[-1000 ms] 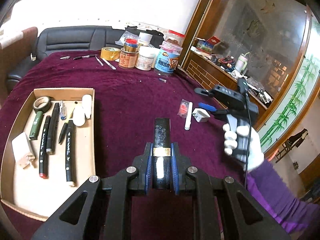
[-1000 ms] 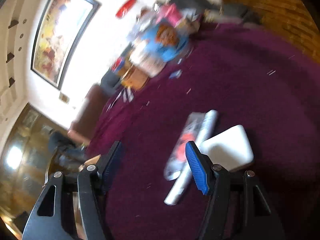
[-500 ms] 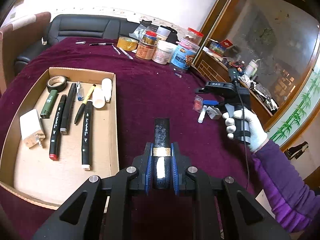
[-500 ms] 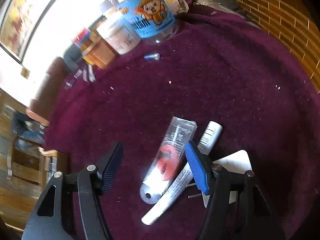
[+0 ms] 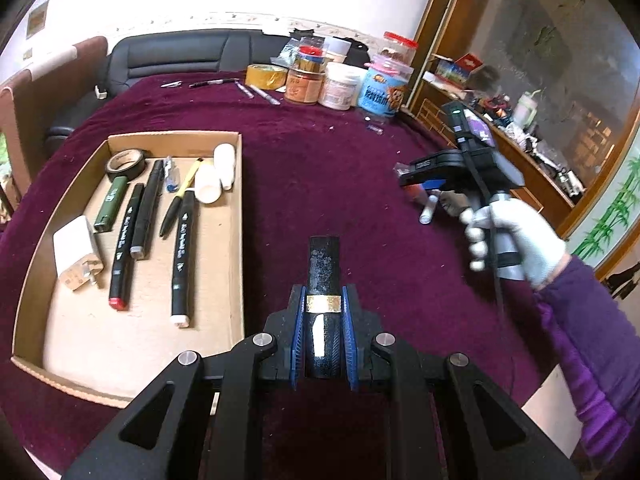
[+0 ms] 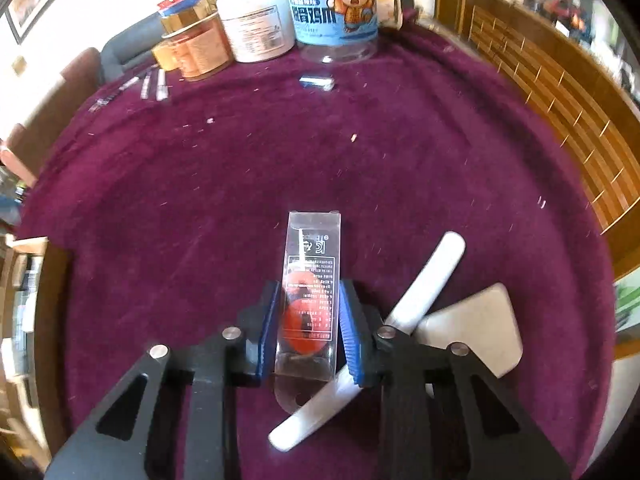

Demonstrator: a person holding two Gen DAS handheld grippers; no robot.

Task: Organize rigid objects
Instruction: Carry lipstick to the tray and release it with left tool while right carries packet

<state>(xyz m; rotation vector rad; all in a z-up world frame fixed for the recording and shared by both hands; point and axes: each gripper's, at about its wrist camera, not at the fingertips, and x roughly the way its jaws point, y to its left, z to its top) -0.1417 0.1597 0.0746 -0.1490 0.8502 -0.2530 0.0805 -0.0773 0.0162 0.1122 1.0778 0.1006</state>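
My left gripper (image 5: 323, 322) is shut on a black tube with a gold band (image 5: 323, 276), held above the purple cloth just right of the cardboard tray (image 5: 236, 216). The tray holds several markers (image 5: 182, 248), a tape roll (image 5: 125, 164), a white charger (image 5: 78, 248) and white caps. My right gripper (image 6: 308, 320) has its blue pads against both sides of a clear plastic pack with a red item inside (image 6: 310, 280). A white tube (image 6: 424, 284) and a white block (image 6: 476, 328) lie beside it to the right. The right gripper also shows in the left wrist view (image 5: 424, 184).
Jars and tubs (image 5: 340, 80) and a yellow tape roll (image 5: 266, 76) stand at the table's far edge, with pens (image 5: 262, 94) beside them. A small blue piece (image 6: 318, 82) lies near the blue jar (image 6: 334, 8). A wooden cabinet (image 6: 560, 92) runs along the right.
The right gripper has lined up over the clear pack and shut on its sides; before it was open beside it. The left gripper has shifted with the black tube still held.
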